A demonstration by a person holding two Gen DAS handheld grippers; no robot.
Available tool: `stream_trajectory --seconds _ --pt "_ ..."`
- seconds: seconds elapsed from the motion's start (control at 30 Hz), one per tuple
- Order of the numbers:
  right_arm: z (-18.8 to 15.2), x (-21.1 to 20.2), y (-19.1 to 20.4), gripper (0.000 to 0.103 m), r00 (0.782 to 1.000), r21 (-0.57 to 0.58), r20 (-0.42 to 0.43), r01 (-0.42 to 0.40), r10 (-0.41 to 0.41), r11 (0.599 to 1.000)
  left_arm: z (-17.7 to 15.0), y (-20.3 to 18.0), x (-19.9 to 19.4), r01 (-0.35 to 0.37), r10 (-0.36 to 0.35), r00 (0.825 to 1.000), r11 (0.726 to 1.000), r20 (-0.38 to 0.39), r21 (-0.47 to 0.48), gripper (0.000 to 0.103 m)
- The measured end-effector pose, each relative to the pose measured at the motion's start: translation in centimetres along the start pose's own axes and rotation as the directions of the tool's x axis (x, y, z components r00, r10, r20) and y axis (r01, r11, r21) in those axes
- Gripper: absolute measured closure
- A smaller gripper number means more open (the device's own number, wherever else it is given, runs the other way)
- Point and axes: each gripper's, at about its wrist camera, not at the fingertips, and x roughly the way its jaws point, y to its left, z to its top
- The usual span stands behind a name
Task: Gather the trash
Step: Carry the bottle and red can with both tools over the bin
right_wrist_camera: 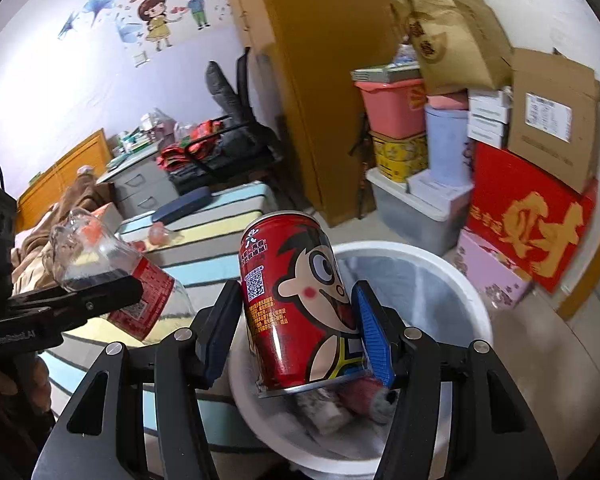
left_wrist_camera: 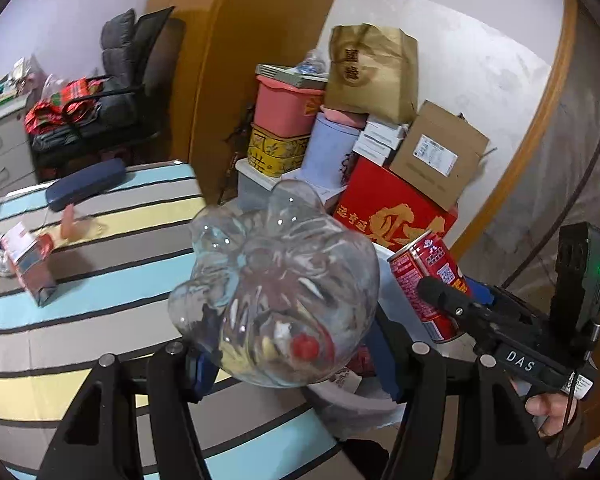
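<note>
My left gripper (left_wrist_camera: pixel 296 356) is shut on a clear plastic bottle (left_wrist_camera: pixel 276 296) with a red label, its base toward the camera; the bottle also shows in the right wrist view (right_wrist_camera: pixel 112 276). My right gripper (right_wrist_camera: pixel 296 328) is shut on a red drink can (right_wrist_camera: pixel 300 304) with a cartoon face, held over the white lined trash bin (right_wrist_camera: pixel 460 276). The can shows in the left wrist view (left_wrist_camera: pixel 428 280) beside the bottle. The bin holds some trash. A small carton (left_wrist_camera: pixel 28 264) lies on the striped table (left_wrist_camera: pixel 100 300).
A dark blue case (left_wrist_camera: pixel 84 184) lies on the table's far end. Stacked boxes, a red carton (right_wrist_camera: pixel 528 216), a pink tub (right_wrist_camera: pixel 392 108) and a paper bag (right_wrist_camera: pixel 452 36) stand behind the bin. An office chair (left_wrist_camera: pixel 124 80) and drawers (left_wrist_camera: pixel 0 148) stand beyond the table.
</note>
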Motion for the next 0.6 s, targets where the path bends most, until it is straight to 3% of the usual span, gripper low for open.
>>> stream_trajectory --seconds 0.1,0.4,0.6 --pt "-0.5 -0.1 -0.9 0.045 0.999 0.000 -0.015 0.049 -0.049 0.999 0.3 -1.3 1.1 0.023 -0.023 1.000 1.000 -0.016 0.013 0.038" --pt "-1.9 0.8 -4.1 0.045 0.991 0.059 -0.095 0.102 -0.097 0.993 -0.1 -4.6 4.9 0.021 -0.014 0.997 0.996 -0.073 0.089 0.038" --pt "-2.4 2.0 -5.0 0.044 0.982 0.067 -0.147 0.129 -0.119 0.989 -0.4 -4.9 6.4 0.034 -0.024 0.994 0.996 -0.110 0.085 0.038"
